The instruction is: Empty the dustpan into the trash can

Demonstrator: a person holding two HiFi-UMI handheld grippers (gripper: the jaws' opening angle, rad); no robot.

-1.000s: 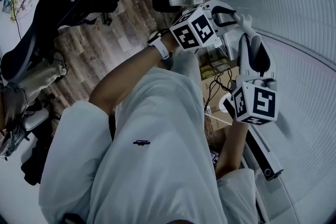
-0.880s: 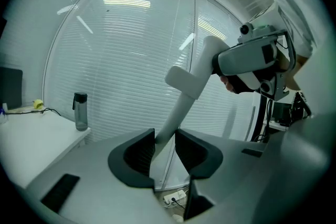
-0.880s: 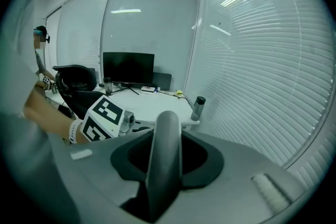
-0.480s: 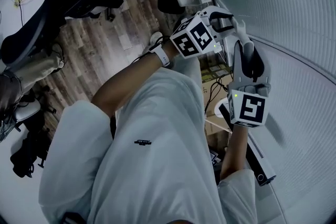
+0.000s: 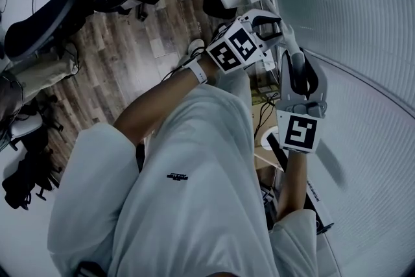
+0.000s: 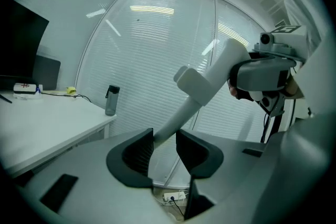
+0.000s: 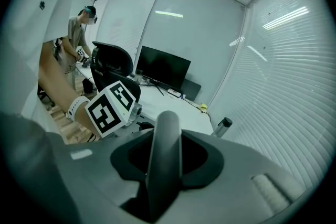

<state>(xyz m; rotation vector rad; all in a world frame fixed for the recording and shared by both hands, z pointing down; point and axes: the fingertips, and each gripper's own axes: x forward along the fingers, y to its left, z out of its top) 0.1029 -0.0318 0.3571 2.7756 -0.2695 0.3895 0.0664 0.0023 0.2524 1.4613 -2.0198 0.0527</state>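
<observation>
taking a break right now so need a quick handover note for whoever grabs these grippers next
Right gripper: jaws shut on the long grey handle, presumably the dustpan's.
Left gripper: jaws opening, same handle between them, apparently not clamped.
Dustpan's pan and trash can: can't make out in any view.
Done: handle picked up. Left: find the can, tip the pan in.
</observation>
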